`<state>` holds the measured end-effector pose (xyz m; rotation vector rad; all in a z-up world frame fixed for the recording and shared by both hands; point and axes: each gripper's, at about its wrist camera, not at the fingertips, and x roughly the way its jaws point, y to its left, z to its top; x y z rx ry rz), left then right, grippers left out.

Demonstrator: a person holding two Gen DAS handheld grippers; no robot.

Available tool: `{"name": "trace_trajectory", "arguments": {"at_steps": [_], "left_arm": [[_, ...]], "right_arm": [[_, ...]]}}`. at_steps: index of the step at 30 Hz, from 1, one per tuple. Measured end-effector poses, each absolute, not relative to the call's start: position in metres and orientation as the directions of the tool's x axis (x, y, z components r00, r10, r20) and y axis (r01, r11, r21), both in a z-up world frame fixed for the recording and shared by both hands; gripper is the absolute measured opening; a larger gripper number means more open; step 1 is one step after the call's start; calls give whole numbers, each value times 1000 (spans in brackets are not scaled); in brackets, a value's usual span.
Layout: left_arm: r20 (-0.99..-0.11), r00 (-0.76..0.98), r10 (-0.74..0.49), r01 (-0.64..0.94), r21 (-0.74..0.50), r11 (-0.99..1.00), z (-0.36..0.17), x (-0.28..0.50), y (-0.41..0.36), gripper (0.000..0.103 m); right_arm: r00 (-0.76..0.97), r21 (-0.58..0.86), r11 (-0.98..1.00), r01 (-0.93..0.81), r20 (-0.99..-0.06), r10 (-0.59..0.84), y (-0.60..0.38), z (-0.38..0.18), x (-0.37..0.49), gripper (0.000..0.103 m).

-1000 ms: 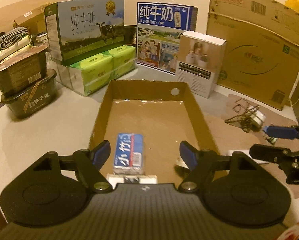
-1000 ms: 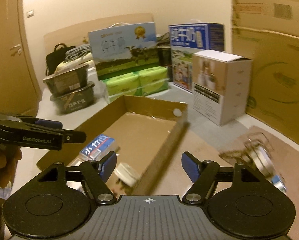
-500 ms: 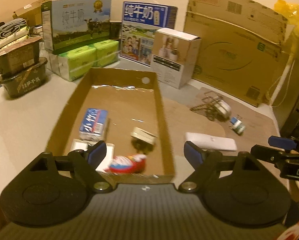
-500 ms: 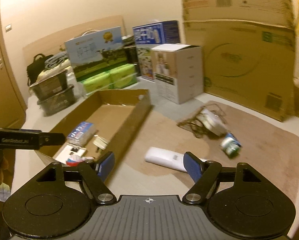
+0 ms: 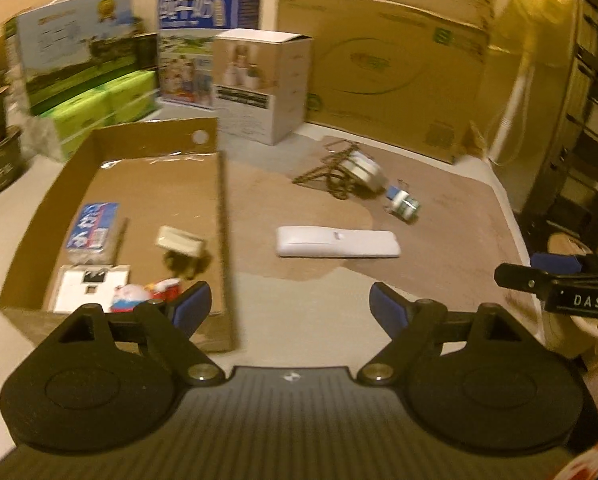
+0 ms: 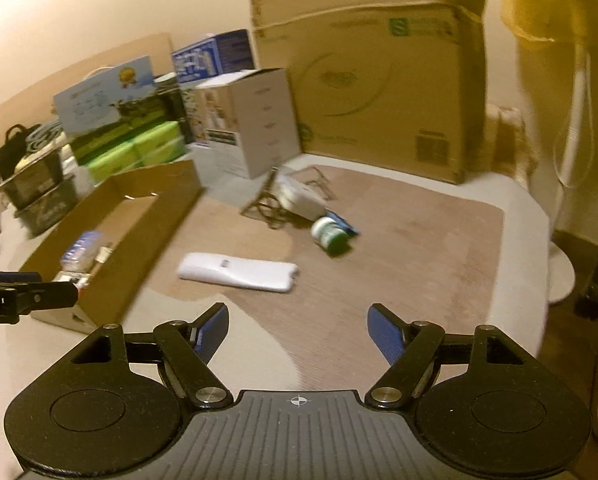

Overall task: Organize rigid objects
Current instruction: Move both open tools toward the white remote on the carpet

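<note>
White remote [image 5: 337, 242] lies flat, lengthwise left-right, beside cardboard tray [image 5: 222, 216].

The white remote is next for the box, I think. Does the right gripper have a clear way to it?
Probably yes: the right gripper is open and empty, and only bare mat lies between it and the white remote.

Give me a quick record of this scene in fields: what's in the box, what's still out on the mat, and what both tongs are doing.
container: open cardboard tray
in tray: blue packet, white card, red-and-white item, small cream piece
on mat: white remote, green-capped bottle, wire tangle with a pale box
left tongs: open, empty
right tongs: open, empty
image quality: motion-blurred
</note>
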<state>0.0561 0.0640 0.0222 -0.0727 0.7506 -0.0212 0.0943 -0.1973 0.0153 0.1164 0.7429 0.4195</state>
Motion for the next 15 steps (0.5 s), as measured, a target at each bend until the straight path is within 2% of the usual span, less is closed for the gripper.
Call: {"name": "trace_trajectory", "arguments": {"at_steps": [15], "left_arm": [[-715, 664, -219, 314, 1, 949, 13, 106, 39, 84]], "right_arm": [[638, 246, 907, -341, -648, 416, -220, 4, 114, 76]]}}
